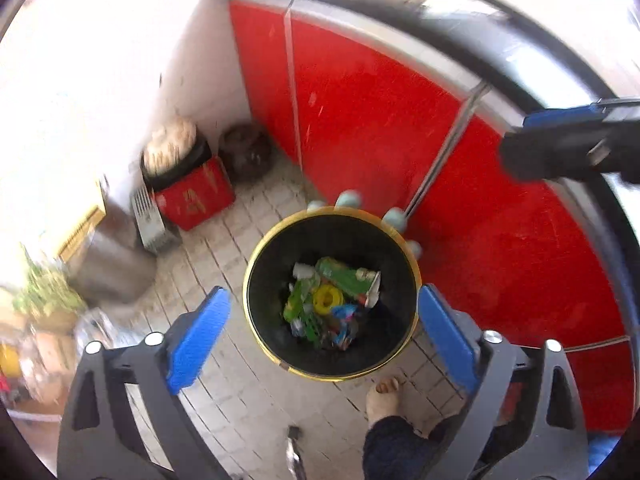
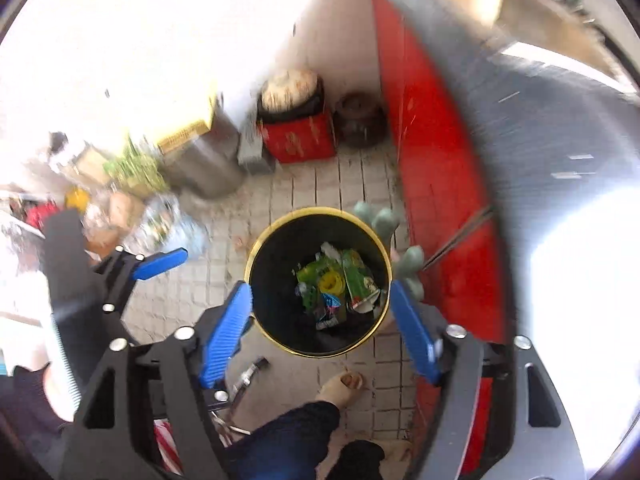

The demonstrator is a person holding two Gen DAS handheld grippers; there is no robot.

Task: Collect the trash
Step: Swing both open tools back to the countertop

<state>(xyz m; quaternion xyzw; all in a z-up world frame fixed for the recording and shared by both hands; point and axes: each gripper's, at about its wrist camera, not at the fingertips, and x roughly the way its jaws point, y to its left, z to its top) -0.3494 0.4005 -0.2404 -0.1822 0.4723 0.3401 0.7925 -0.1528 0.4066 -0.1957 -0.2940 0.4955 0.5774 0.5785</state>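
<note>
Here both tools hang over the same bin, pointing steeply down, and neither carries anything. The left gripper has its blue pads spread wide, low in its own view, with nothing between them but the bin far below. The right gripper is likewise spread and empty, and the left tool shows again at the middle left of the right wrist view. Below them, at frame centre, stands the yellow-rimmed bin with a black liner, on the tiled floor just beside the red cabinet front. The trash lies at its bottom: green wrappers, a yellow ring-shaped piece, blue and white scraps. Pale green knobs stand along the far rim; what they are I cannot tell. A bare foot rests close to the near rim. Judging by the empty jaws over a filled bin, a drop looks finished. To do the next step well, lift both tools straight up clear of the rim before swinging away, keep the jaws apart for the next pickup, and avoid nudging the light bin or the foot.
</note>
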